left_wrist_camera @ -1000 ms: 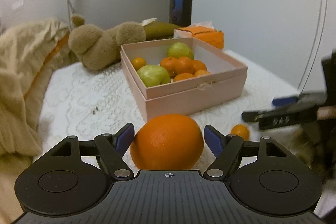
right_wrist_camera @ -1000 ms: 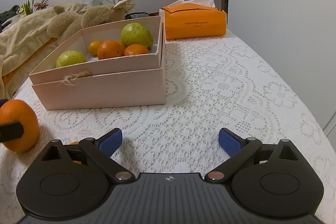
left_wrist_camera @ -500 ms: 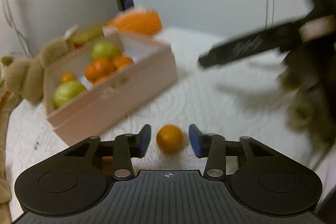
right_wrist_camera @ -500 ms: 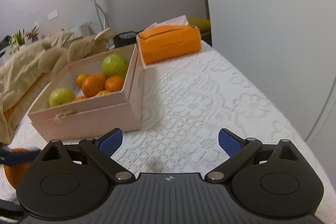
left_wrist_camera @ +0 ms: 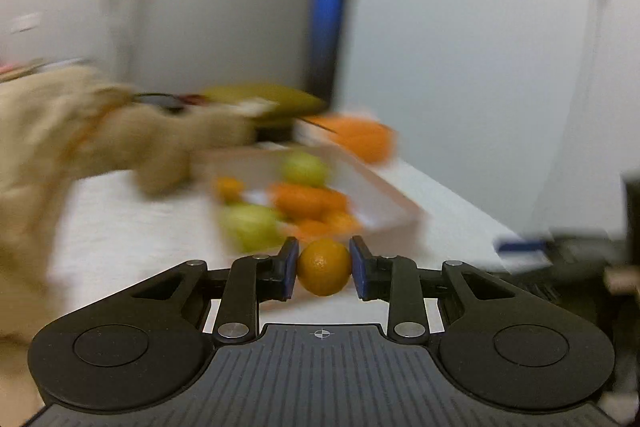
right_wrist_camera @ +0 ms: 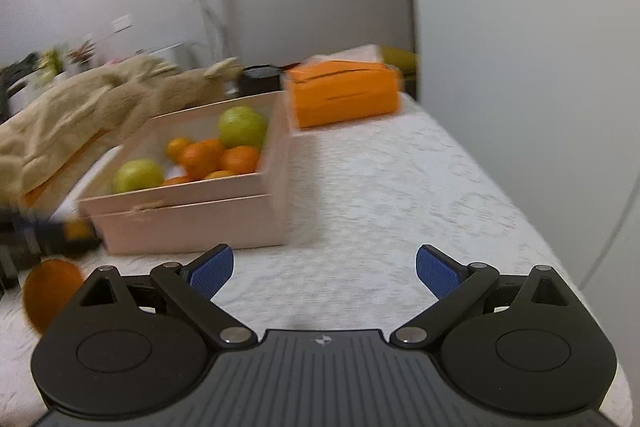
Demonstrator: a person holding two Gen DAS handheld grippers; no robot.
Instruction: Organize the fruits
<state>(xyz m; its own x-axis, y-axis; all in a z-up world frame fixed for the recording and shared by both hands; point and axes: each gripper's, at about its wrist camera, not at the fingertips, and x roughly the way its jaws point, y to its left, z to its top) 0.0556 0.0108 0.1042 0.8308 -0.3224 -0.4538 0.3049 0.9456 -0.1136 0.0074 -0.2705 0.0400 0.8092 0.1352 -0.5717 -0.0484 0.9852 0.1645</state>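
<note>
My left gripper (left_wrist_camera: pixel 324 269) is shut on a small orange (left_wrist_camera: pixel 324 267) and holds it in the air in front of the pink box (left_wrist_camera: pixel 384 195). The box holds green fruits (right_wrist_camera: pixel 242 126) and several oranges (right_wrist_camera: pixel 200 157); it also shows in the right wrist view (right_wrist_camera: pixel 192 223). My right gripper (right_wrist_camera: pixel 322 271) is open and empty above the lace tablecloth (right_wrist_camera: pixel 400 195), to the right of the box. A big orange (right_wrist_camera: pixel 50 295) lies on the cloth at the left, near the blurred left gripper (right_wrist_camera: pixel 72 233).
An orange tissue pack (right_wrist_camera: pixel 346 93) lies behind the box. A plush toy (right_wrist_camera: pixel 176 89) and a beige blanket (right_wrist_camera: pixel 48 131) lie at the left. A wall runs along the table's right edge (right_wrist_camera: pixel 520 211).
My left gripper left the big orange, closed on the small orange and lifted it towards the box. My right gripper rose and stayed open.
</note>
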